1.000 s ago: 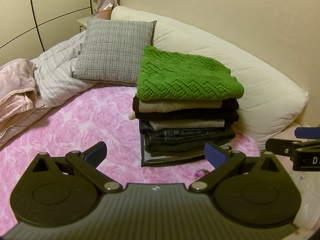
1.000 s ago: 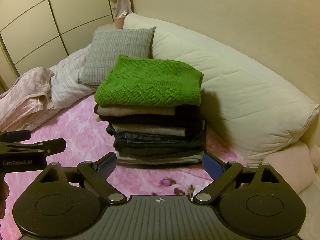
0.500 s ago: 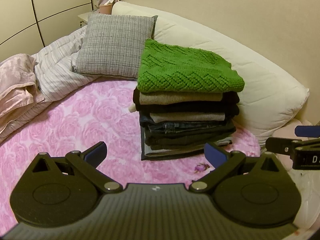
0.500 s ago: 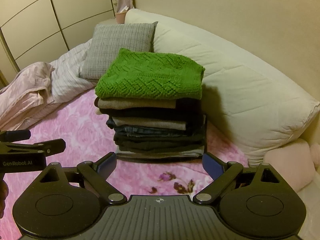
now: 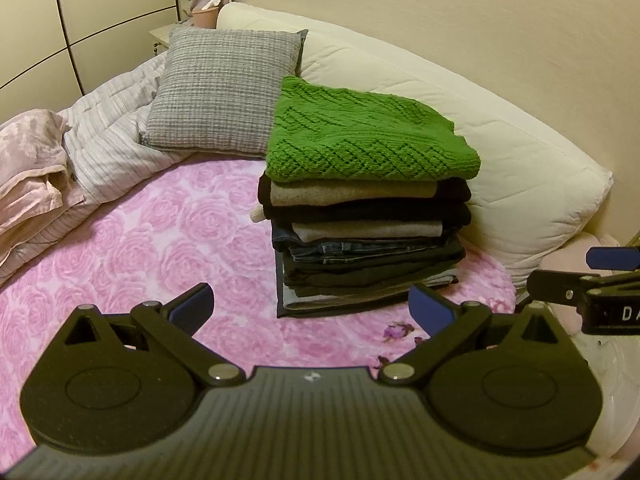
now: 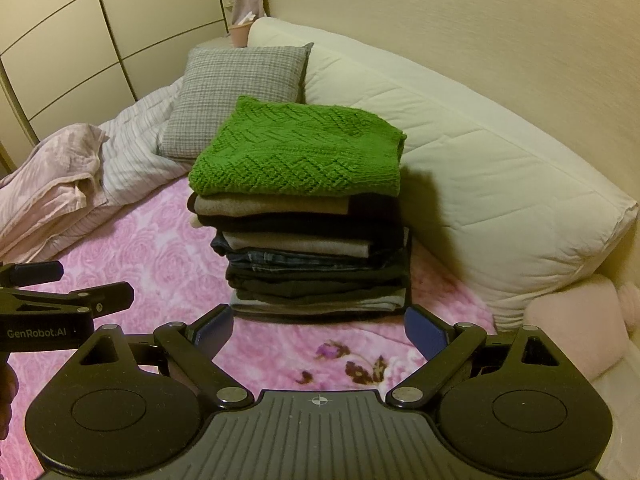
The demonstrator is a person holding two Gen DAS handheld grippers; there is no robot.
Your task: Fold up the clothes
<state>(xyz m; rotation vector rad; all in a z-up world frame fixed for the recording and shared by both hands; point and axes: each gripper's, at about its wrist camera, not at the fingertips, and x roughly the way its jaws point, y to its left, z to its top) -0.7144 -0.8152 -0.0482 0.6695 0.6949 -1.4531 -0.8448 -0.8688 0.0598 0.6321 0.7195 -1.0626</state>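
Stack of folded clothes on pink bed cover, far-right, in front of white bolster; green sweater on top, edges square. Nothing shifted over last sec: pile same.

Left hand-held gripper & right hand-held gripper both spread wide, empty, hovering near side of pile, unmoved.

Likely folding done, or pause. Crumpled pink cloth far left maybe next — can't tell.

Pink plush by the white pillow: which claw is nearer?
Right. The right claw hovers just left of the pink plush; the left claw sits further left, beyond it.
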